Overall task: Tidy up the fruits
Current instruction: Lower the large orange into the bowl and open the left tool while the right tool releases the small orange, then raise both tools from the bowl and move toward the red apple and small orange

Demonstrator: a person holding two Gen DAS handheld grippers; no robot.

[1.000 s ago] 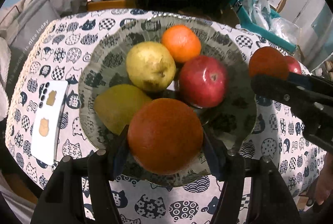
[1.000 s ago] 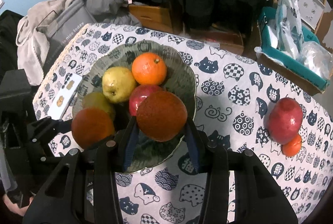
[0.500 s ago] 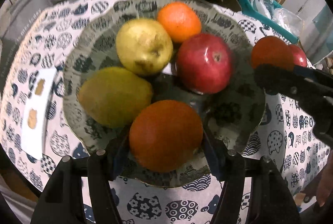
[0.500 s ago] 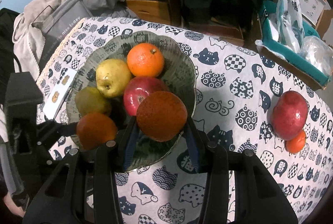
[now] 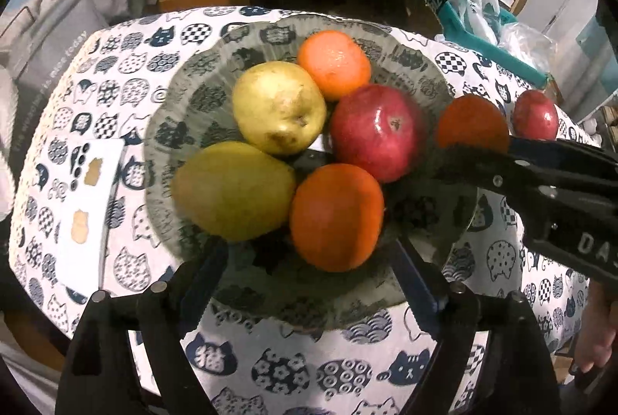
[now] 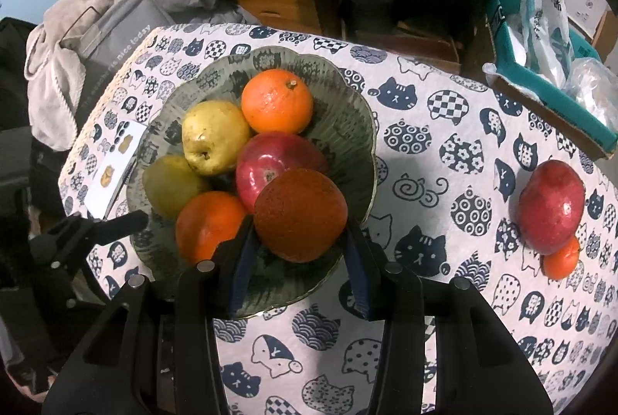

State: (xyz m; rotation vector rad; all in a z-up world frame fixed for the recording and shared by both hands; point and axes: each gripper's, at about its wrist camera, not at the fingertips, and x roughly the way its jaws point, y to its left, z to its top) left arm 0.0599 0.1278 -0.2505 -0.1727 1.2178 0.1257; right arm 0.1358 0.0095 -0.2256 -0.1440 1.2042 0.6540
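A table [image 6: 444, 152] under a white cloth printed with navy cats carries the load; on it sit a ribbed grey-green bowl [image 6: 347, 114] toward the left, a white card [image 6: 112, 164] just beside the bowl's left rim, and — well apart on the right — a red pomegranate [image 6: 550, 206] touching a small orange [image 6: 562, 258].

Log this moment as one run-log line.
left gripper: open, orange released in bowl | right gripper: holding dark orange over bowl
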